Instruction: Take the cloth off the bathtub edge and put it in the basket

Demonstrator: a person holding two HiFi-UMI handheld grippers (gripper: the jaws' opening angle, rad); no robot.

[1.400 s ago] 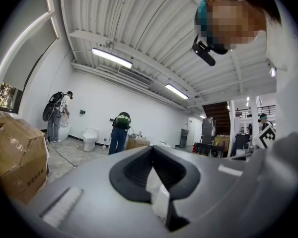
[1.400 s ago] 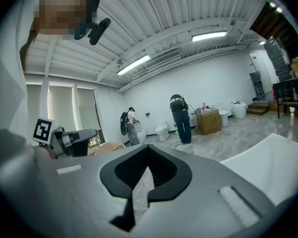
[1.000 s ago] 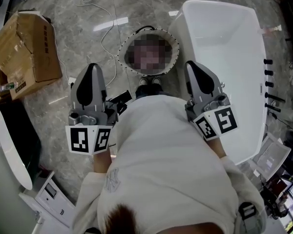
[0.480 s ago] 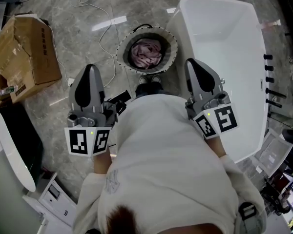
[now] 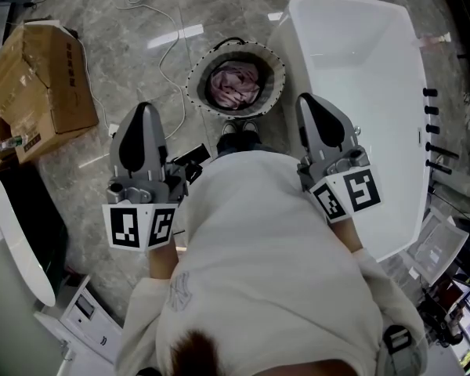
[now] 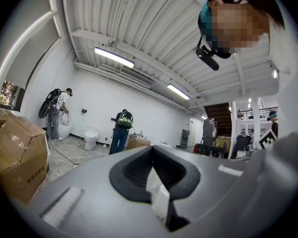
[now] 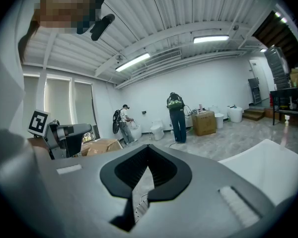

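While the cloth (image 5: 235, 84) lies bunched in the basket (image 5: 193, 83), neither tool has moved from a second ago. The left gripper (image 5: 143, 120) and right gripper (image 5: 317, 110) hang at the person's sides, each with jaws pressed together on nothing. That stillness, I judge, means the task is done and the hands are at rest. The basket holds only that pink bundle, so far as shows; the tub (image 5: 360, 69) just beside it has a bare edge and nothing inside; the box (image 5: 39, 84), well off to the left, has its flaps down, so its contents cannot be told.
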